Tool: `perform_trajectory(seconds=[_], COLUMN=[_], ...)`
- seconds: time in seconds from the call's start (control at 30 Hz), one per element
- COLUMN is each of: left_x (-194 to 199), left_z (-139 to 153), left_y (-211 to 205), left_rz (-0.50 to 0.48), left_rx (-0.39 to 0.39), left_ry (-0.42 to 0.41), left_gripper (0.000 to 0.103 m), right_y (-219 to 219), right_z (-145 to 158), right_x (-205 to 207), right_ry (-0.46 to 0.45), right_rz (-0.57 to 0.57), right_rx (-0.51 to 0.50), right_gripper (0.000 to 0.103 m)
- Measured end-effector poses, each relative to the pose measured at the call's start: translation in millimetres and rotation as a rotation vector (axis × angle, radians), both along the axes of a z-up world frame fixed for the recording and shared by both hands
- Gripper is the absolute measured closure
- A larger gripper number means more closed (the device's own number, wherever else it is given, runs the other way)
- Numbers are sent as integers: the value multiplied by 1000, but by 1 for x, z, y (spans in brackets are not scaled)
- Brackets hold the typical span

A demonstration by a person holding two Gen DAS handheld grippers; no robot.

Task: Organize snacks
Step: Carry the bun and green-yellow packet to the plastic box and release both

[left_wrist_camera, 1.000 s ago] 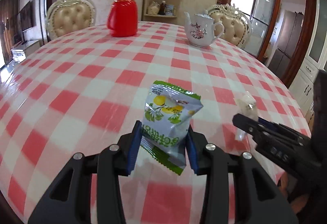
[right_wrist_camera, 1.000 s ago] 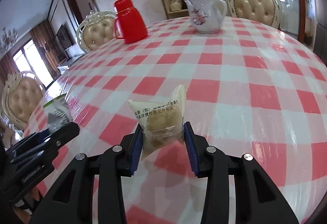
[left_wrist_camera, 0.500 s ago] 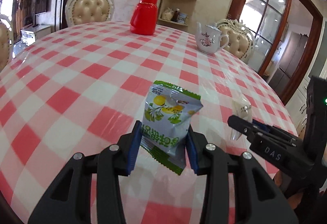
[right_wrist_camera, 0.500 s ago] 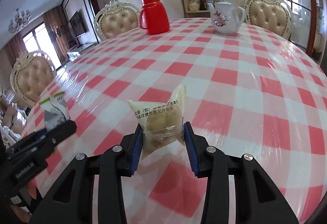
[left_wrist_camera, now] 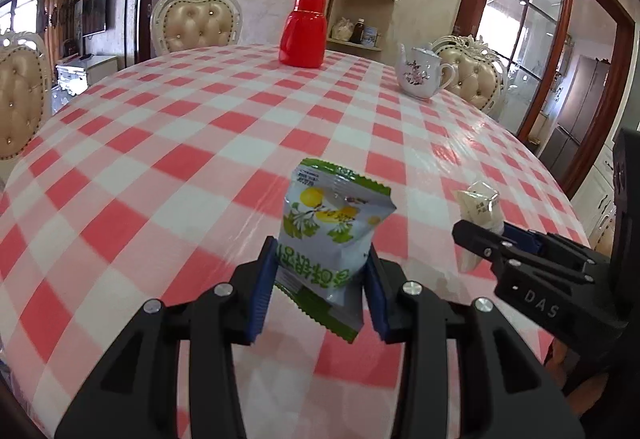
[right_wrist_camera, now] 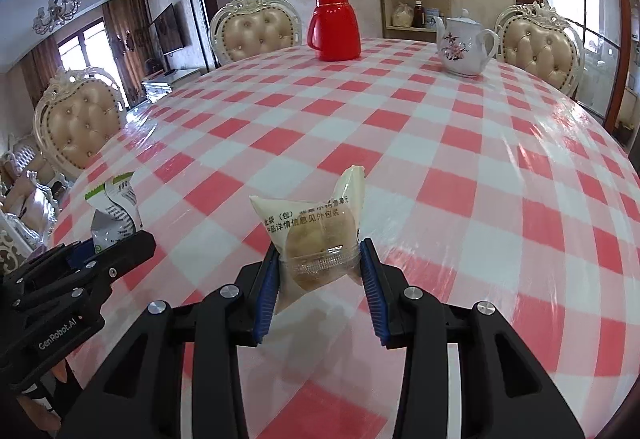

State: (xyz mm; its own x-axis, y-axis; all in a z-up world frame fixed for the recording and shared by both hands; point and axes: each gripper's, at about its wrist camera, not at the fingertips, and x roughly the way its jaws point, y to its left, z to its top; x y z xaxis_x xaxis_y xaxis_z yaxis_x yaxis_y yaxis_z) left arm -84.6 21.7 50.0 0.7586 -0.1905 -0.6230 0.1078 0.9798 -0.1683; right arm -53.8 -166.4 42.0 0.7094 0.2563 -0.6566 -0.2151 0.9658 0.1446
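Observation:
My left gripper (left_wrist_camera: 320, 267) is shut on a white and green snack packet (left_wrist_camera: 328, 235) printed with yellow fruit, held upright above the checked tablecloth. My right gripper (right_wrist_camera: 320, 267) is shut on a clear wrapped pastry (right_wrist_camera: 316, 235) with a cream top. In the left wrist view the right gripper (left_wrist_camera: 476, 239) shows at the right with the pastry (left_wrist_camera: 478, 207) in it. The right wrist view shows the left gripper (right_wrist_camera: 120, 243) at the left, carrying the green packet (right_wrist_camera: 114, 213). Both packets hang over the near part of the table.
A round table with a red and white checked cloth (left_wrist_camera: 208, 143) fills both views. A red flask (left_wrist_camera: 303, 31) and a white flowered teapot (left_wrist_camera: 420, 75) stand at its far side. Cream padded chairs (right_wrist_camera: 256, 33) ring the table; a wooden shelf (left_wrist_camera: 360, 19) stands behind.
Both grippers have drawn back toward the near edge of the table with their packets; the flask and teapot look farther off. Neither grip has altered.

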Motion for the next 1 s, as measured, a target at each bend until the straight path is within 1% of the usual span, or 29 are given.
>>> perform_trajectory(seconds=[0.17,0.37,0.53,0.73,1.0], left_x=[-25,-57,-88,-122,-155], left_z=[1,9,18,27,37], left_y=[18,40,69,110,159], left_rz=[19,52,102,162,240], left_rx=[9,31,44,57,68], left_ry=[4,-1,-1,-6,-24], left_gripper=[62,62,62,62,62], right_y=[11,40,74,123,188], right_z=[3,14,25,39,43], right_x=[-20,-50,-72,-97,-124], right_ry=[0,-21,-46,-74,-80], right_rz=[36,113,191,310,454], right_rx=[15,25,20,19,3], right_gripper=[64,64,64,64,64])
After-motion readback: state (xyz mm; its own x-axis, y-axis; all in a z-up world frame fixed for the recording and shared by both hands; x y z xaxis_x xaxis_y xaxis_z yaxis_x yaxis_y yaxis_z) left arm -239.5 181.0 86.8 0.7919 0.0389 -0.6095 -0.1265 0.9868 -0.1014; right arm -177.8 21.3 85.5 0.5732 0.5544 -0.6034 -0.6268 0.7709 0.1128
